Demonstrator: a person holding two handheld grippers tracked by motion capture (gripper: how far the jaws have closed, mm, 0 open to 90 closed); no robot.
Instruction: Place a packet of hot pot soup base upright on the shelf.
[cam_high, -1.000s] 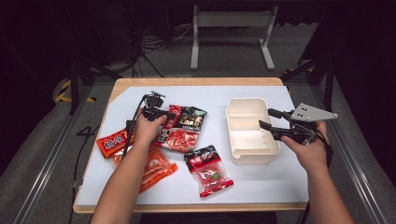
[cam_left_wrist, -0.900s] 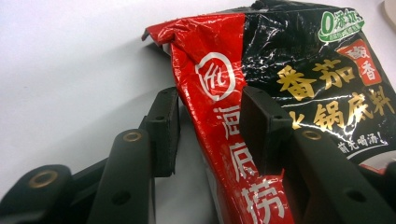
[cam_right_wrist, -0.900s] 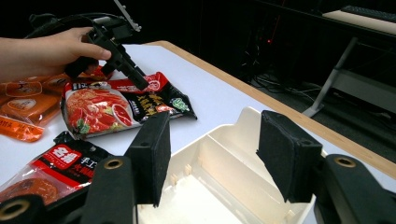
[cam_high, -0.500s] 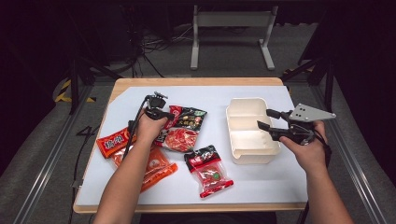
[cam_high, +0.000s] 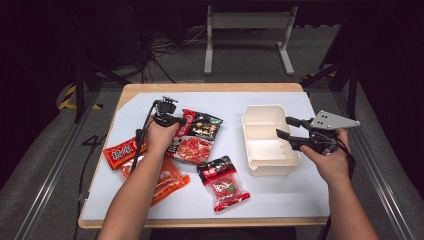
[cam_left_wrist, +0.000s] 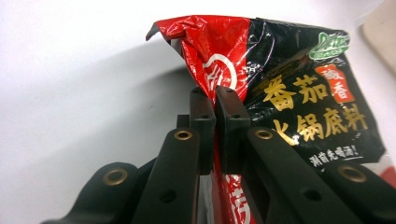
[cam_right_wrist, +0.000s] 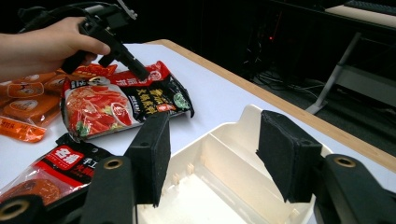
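Black-and-red sauce packet (cam_left_wrist: 299, 93), glossy and crinkled, printed in gold with the characters 番茄 and 火锅底料; a small red panel reads 酸香, a green leaf-shaped badge sits at the upper right of the left gripper view, and a white ring emblem marks the red corner. In the high view the packet (cam_high: 200, 127) lies left of centre on the worktop (cam_high: 225, 102), overlapping a red pouch (cam_high: 192, 149) pictured with food. The left gripper (cam_left_wrist: 215, 100) has just been closing its jaws, and they now pinch the packet's red corner, which is crumpled and raised off the white surface; the same grip appears at upper left of the right gripper view (cam_right_wrist: 140, 72). A second packet (cam_high: 224, 182), red with black top and white characters too small to read, lies at lower centre. The right gripper (cam_high: 281, 127) holds its jaws apart over the right edge of the cream two-compartment tray (cam_high: 262, 137), gripping nothing. Orange packets (cam_high: 160, 177) lie at lower left.
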